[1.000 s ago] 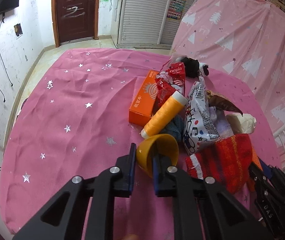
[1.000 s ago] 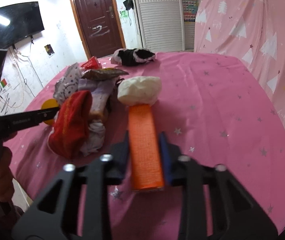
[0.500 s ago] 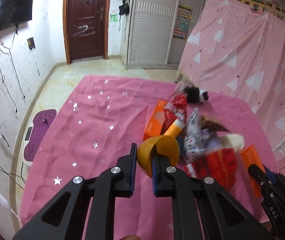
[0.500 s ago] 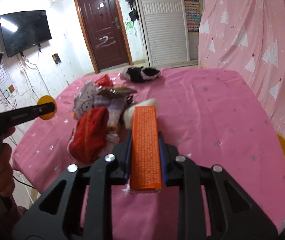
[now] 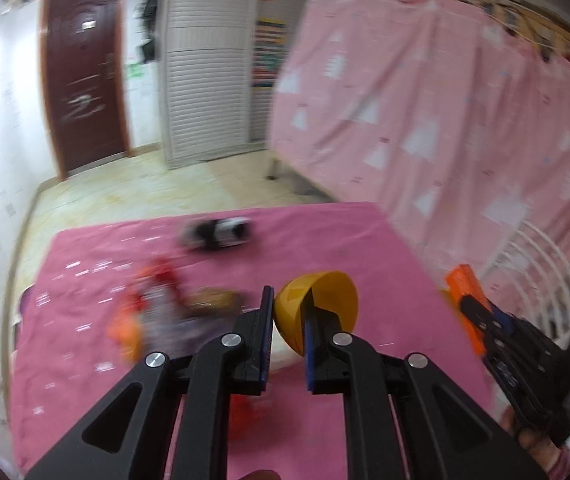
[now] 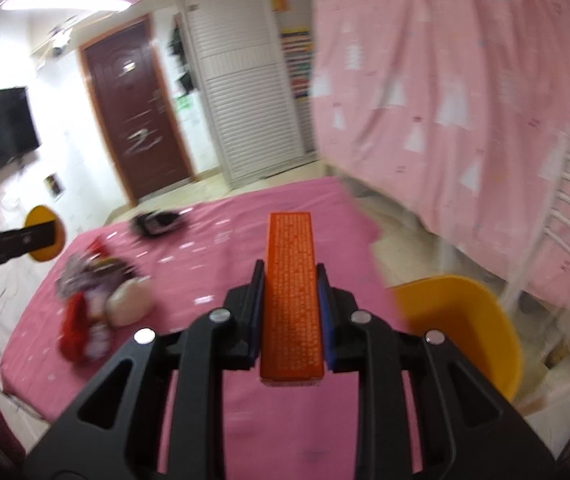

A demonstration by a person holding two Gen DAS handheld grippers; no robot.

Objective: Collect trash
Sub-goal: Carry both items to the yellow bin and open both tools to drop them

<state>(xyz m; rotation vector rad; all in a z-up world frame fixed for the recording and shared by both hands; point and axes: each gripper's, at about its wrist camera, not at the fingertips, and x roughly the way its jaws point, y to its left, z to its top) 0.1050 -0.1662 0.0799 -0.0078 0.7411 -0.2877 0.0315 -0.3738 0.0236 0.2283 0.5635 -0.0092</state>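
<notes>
Left tongs [image 5: 289, 322] pinch a yellow cup's [image 5: 325, 300] rim (blurred); right tongs [image 6: 291, 300] clamp an orange box [image 6: 291, 292].

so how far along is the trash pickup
Nothing looks binned yet. In hand: the left gripper pinches the rim of a yellow cup, and the right gripper clamps an orange box, both lifted off the pink table. Left: a blurred pile of wrappers and cloth, and a black-and-white item further back. A yellow bin sits beside the table, perhaps the drop spot.
</notes>
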